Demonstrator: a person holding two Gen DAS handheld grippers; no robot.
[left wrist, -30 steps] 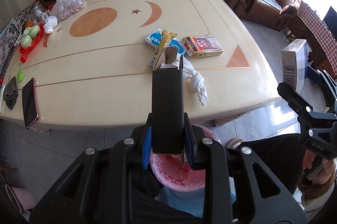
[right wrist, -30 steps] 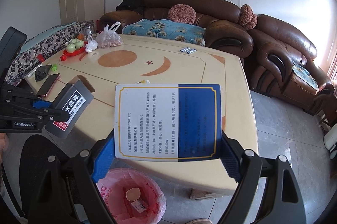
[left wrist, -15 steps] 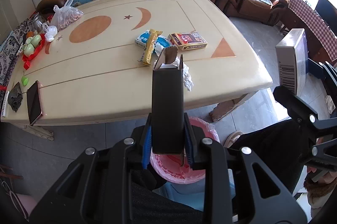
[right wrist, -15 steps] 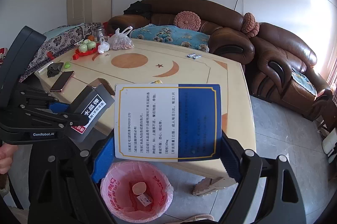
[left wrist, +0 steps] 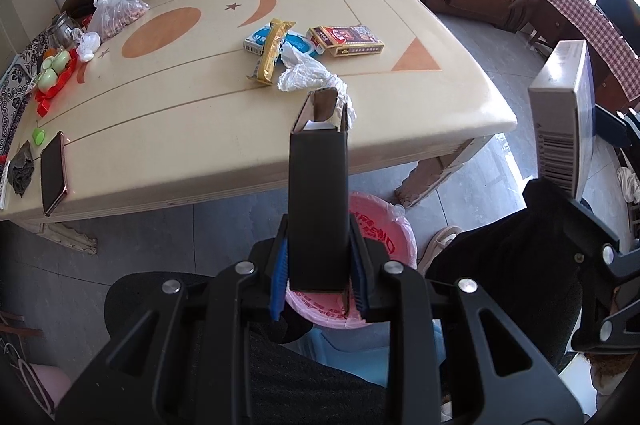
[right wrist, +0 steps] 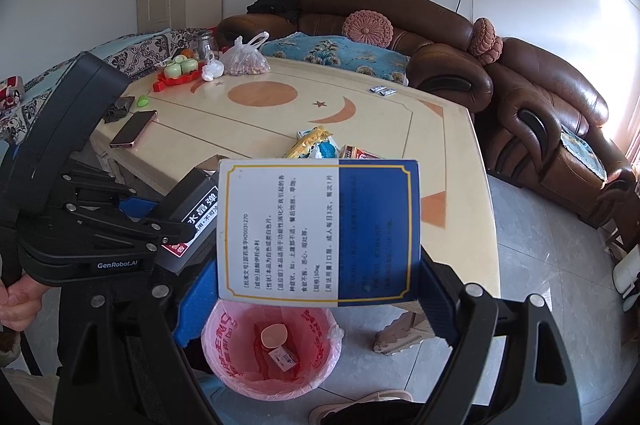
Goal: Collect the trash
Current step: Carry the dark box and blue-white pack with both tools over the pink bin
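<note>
Trash is held in both claws: one black carton [left wrist: 318, 201] is clamped upright by the left gripper [left wrist: 318, 281], and one blue-and-white box [right wrist: 318, 231] is gripped across its width by the right gripper [right wrist: 316, 299], both above the single pink-lined bin [right wrist: 272, 349] on the floor just off the table [left wrist: 192, 129] edge. Four more pieces are counted near that edge: a yellow wrapper [left wrist: 272, 51], a blue packet [left wrist: 298, 45], a red box [left wrist: 346, 40] and a crumpled white bag [left wrist: 308, 75]. Bare tabletop is left between these and one phone [left wrist: 53, 177] at the far left edge.
</note>
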